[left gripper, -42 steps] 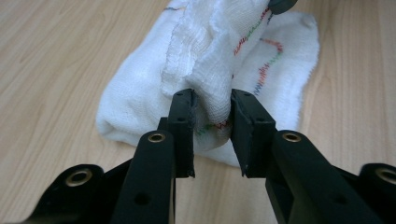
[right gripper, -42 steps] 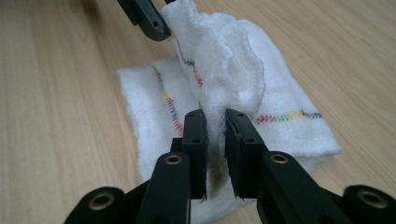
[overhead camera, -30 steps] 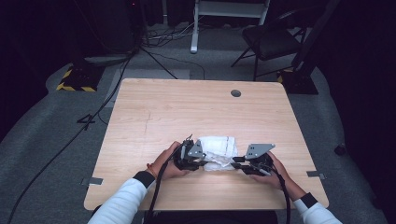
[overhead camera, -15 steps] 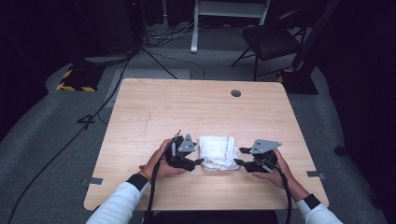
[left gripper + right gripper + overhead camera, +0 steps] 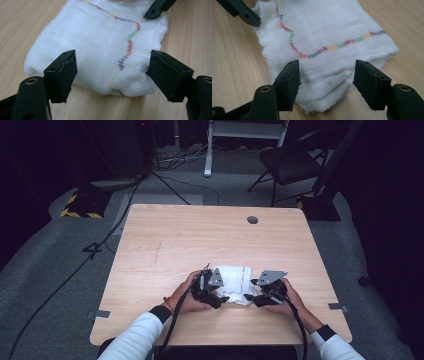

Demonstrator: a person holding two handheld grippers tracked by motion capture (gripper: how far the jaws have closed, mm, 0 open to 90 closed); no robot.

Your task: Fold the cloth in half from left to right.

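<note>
A folded white cloth (image 5: 235,284) with a multicoloured zigzag seam is seen on the near half of the tabletop (image 5: 200,240), between the two hands. The left gripper (image 5: 216,296) is held at the cloth's left end, the right gripper (image 5: 256,296) at its right end; both point inward toward one another, so the cloth's long axis appears to run roughly from one gripper to the other.

Left gripper view: the jaws have just been opening and stand wide apart. The cloth's near edge (image 5: 117,82) lies in the gap between them; no pad is seen pressing on it. One frayed corner sits just beside the right-hand jaw, whether touching cannot be told.

Right gripper view: the jaws have likewise just been opening. The stacked folded layers (image 5: 324,82) lie between and slightly ahead of the jaws, nothing pinched.

Judgement: the cloth seems released on both sides and resting flat. Neither hand is clearly nearer; each has an end directly ahead of its jaws. A fresh grip would need only a short advance along the cloth's axis.
</note>
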